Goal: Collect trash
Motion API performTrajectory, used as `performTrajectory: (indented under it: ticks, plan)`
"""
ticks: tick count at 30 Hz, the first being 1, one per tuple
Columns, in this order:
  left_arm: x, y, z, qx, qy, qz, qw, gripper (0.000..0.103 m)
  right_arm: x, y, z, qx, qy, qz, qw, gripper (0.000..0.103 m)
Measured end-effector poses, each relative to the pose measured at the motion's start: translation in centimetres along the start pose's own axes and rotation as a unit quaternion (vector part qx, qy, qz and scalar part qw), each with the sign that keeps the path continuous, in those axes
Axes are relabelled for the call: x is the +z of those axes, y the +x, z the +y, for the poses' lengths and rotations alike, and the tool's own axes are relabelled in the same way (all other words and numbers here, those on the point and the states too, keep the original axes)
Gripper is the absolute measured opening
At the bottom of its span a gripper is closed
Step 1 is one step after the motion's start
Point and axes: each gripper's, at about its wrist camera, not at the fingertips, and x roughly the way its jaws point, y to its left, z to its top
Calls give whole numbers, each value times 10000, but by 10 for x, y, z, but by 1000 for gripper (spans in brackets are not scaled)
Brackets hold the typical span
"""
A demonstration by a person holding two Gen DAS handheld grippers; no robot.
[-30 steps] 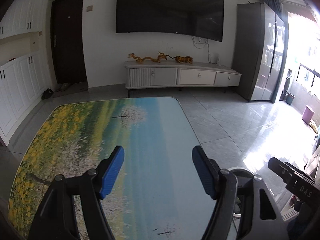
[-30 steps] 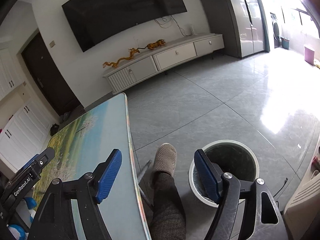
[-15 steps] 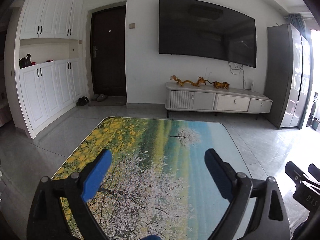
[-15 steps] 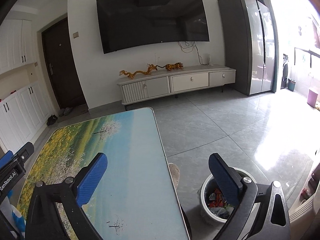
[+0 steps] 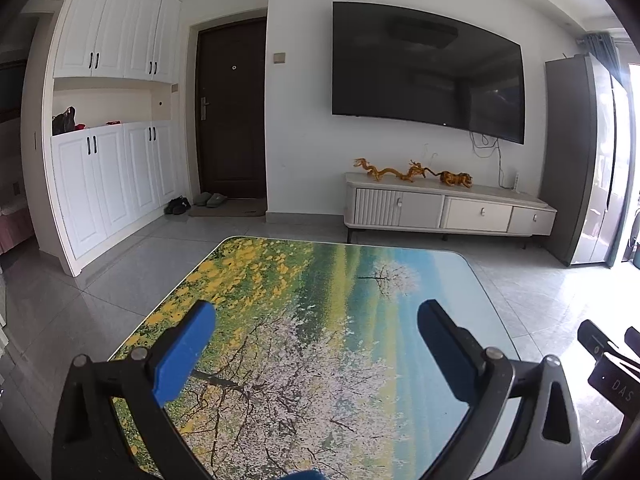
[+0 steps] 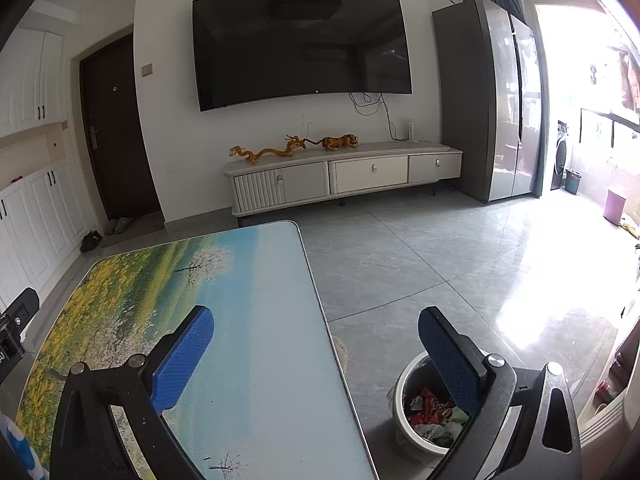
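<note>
Nearest the viewer, the left gripper [image 5: 316, 320], a black frame with blue padded fingers, hangs over a rectangular table [image 5: 432, 280] printed with a landscape of yellow flowers, white blossom trees and blue sky. Its jaws have just been opening and stand spread wide with nothing between them. The right gripper [image 6: 316, 326], of the same build, hangs at the table's right edge; its jaws are also spread wide and hold nothing, its left finger over the tabletop and its right finger in front of a bin. That round white waste bin [image 6: 404, 380] stands on the grey tiled floor [image 6: 400, 264] just right of the table, and the trash [image 6: 430, 410], crumpled red, green and grey wrappers, lies inside it. A beige slipper toe [image 6: 341, 350] shows at the table edge beside the bin. Farther back, a low white media cabinet [image 6: 372, 174] runs along the far wall, bearing golden dragon and tiger figurines [image 6: 294, 147]. Above it hangs a large dark curved television [image 6: 300, 44]. To the far left is a dark brown door [image 5: 232, 108] beside white cupboards [image 5: 116, 128]; to the far right, a tall grey refrigerator [image 6: 492, 100].
</note>
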Motion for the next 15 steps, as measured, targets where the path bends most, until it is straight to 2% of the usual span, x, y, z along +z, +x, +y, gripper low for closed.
performTrajectory:
  ticks: [15]
  plan:
    - [-4,6,3,-76,-30,129,9999,102,-7,7,0,-90,40,78,9999,103]
